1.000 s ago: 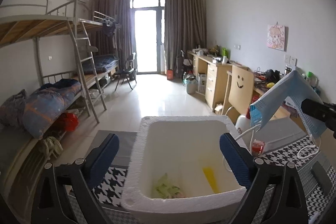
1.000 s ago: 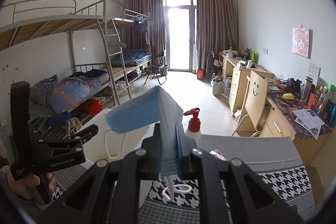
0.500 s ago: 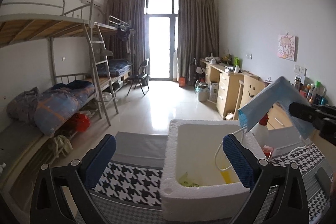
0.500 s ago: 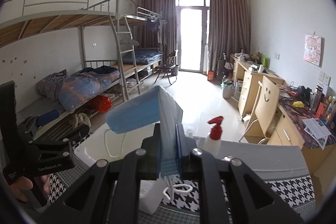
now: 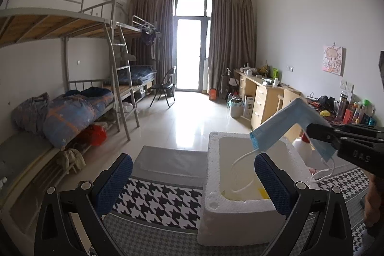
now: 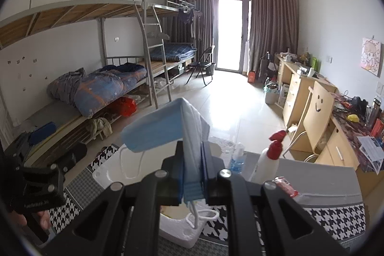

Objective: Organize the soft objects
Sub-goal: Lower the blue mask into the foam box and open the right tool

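You have a light-blue face mask [image 6: 165, 130] folded over and pinched in your right tool [image 6: 193, 174], white ear loops dangling over the white foam box [image 5: 216, 186] standing open near the tabletop's front edge.

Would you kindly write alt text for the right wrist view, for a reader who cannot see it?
The right hand-held gripper is shut on a folded blue face mask, held above a white foam box on a houndstooth cloth. A red-capped spray bottle stands beyond, with bunk beds and desks lining the room.
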`<state>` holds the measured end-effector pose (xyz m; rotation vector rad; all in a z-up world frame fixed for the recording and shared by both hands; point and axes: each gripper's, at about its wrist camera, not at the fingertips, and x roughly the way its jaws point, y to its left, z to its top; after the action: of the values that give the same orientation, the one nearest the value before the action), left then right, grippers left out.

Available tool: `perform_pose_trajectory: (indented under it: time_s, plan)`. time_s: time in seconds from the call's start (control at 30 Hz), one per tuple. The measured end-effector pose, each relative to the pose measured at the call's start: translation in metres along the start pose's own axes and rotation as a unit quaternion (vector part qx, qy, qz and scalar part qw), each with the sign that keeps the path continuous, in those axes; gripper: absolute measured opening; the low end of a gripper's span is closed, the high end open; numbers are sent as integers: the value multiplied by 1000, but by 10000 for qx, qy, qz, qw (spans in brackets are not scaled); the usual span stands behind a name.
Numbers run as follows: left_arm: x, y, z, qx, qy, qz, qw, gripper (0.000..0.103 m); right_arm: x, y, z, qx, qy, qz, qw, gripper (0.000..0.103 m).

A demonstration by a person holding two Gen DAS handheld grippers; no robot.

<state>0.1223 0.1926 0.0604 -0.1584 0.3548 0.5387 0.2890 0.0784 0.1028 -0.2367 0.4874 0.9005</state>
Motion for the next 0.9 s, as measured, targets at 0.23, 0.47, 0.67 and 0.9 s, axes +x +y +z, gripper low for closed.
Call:
perform_pose_trajectory:
  time_s: [0.23,0.47,0.67,0.9]
  plan:
    - [-1,7,-3,-107,-23,-21,9999,102,18,2,-4,11,303,73,9995,16]
    - [-1,13,-6,-119,6,51,9999,102,31,3,-6,74,511,159,9985,17]
    - [-2,15,-5,-90,12,46,9999,102,35,6,-10,57,573,272,9980,77]
    - [-1,9,-3,-46,28,-11,10000,102,25,12,-12,-64,506,250,9984,77]
